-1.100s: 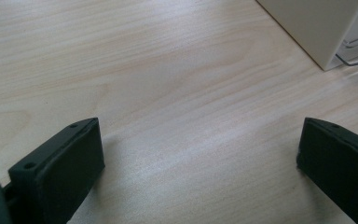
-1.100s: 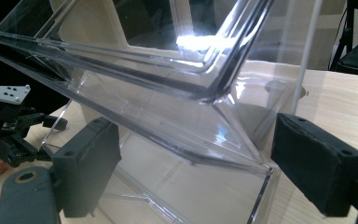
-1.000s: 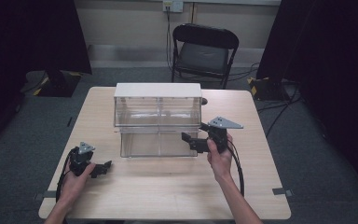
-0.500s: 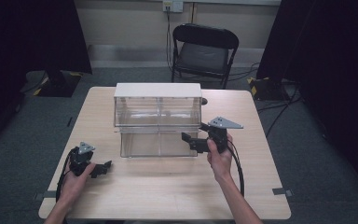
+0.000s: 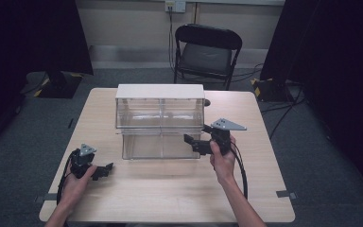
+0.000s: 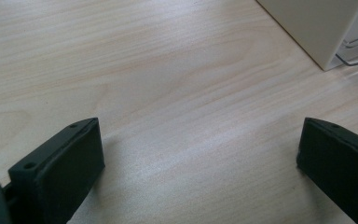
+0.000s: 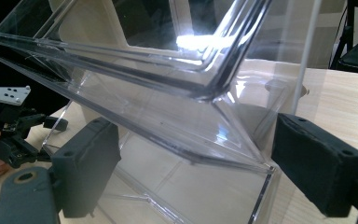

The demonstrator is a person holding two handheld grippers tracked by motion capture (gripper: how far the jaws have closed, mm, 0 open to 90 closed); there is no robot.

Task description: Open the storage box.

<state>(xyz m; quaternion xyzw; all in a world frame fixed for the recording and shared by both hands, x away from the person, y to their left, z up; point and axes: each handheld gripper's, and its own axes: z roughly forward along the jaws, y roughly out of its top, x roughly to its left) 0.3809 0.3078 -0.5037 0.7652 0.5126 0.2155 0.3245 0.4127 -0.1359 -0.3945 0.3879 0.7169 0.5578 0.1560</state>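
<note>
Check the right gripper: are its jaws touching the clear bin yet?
Cannot tell. In the right gripper view the right gripper is open around the clear bin corner, but neither contact nor gap shows plainly.

From above I see my right gripper [image 5: 194,140] held at the front right corner of the clear bin unit [image 5: 159,120], its jaws apart and pointing left at the lower tilted bin. My left gripper [image 5: 105,169] rests low on the table [image 5: 179,189], well off to that gripper's left and nearer me. Beyond both, a black folding chair [image 5: 207,52] stands.
</note>
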